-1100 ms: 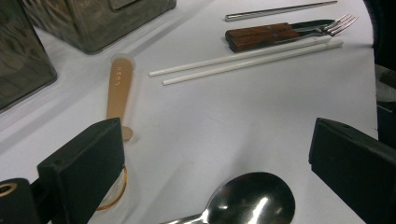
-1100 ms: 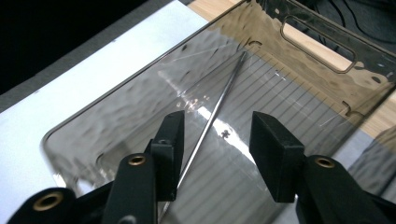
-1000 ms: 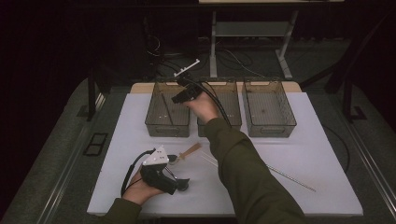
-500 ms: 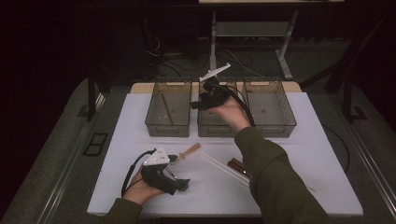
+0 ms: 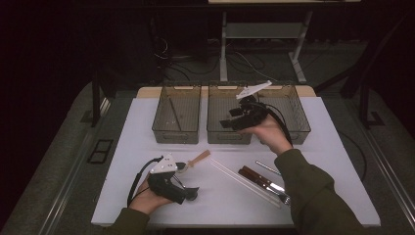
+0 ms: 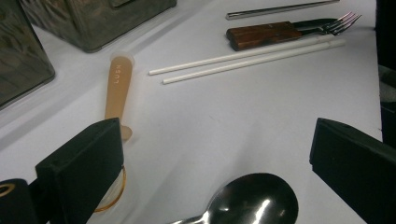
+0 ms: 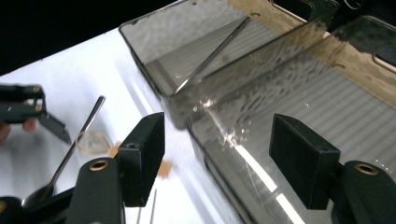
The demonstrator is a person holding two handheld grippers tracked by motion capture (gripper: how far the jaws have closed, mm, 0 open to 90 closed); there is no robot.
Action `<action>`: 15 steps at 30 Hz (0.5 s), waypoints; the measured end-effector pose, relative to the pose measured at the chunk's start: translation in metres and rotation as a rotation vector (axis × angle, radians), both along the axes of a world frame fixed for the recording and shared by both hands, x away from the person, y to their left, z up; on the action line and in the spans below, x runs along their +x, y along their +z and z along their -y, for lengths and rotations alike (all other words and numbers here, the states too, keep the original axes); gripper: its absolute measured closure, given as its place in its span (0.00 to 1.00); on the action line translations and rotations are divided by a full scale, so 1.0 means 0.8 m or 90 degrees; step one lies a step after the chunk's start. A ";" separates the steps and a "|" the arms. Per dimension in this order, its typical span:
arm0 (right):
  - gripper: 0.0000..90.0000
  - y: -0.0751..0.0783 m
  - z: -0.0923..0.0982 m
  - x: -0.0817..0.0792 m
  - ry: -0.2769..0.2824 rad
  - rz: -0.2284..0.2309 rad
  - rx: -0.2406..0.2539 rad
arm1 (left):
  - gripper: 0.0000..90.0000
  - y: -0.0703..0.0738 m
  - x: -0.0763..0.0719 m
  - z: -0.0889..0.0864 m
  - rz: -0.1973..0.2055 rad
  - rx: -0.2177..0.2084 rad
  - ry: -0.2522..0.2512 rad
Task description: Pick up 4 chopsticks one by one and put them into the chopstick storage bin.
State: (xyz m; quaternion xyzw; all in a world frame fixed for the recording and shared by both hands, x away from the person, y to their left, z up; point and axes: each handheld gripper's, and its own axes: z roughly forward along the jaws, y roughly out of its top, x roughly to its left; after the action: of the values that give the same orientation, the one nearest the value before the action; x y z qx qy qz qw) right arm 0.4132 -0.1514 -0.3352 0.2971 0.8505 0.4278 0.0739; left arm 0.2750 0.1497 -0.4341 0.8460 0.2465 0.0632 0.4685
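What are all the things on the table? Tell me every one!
Bins: three, clear smoky grey, in a row at the far edge of the white table.
Thin stick: one, leaning inside the left bin.
Wooden scoop: one, tan, by the left gripper.
Metal spoon: one, shiny, between the open jaws of the left gripper.
Chopsticks: two, white, mid table.
Fork: one, brown wooden handle, beside the chopsticks.
Metal rod: one, silver, past the fork.
Left gripper: black, near edge, open.
Right gripper: black, over the middle bin, open, empty.
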 end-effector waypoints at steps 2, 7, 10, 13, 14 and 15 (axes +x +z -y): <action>0.40 -0.003 0.011 -0.007 0.001 0.000 0.002 | 0.02 0.000 0.000 0.000 -0.001 0.000 0.001; 0.40 -0.015 0.038 -0.024 0.003 0.000 0.001 | 0.01 -0.001 0.001 -0.001 0.001 -0.002 0.001; 0.40 -0.024 0.052 -0.033 0.004 -0.002 0.005 | 0.01 -0.001 0.001 -0.001 0.002 -0.002 0.003; 0.40 -0.030 0.067 -0.043 0.006 0.002 0.006 | 0.02 -0.001 0.001 -0.001 0.001 0.000 0.008; 0.40 -0.031 0.071 -0.047 0.006 0.000 0.009 | 0.01 -0.001 0.001 -0.002 0.002 0.000 0.008; 0.41 -0.032 0.076 -0.050 0.006 0.003 0.010 | 0.01 -0.001 0.001 -0.002 0.002 0.000 0.009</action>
State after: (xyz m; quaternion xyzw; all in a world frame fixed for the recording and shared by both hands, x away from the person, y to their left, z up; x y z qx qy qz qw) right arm 0.3728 -0.2124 -0.3608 0.2929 0.8482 0.4355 0.0714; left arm 0.2756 0.1509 -0.4352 0.8442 0.2514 0.0677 0.4686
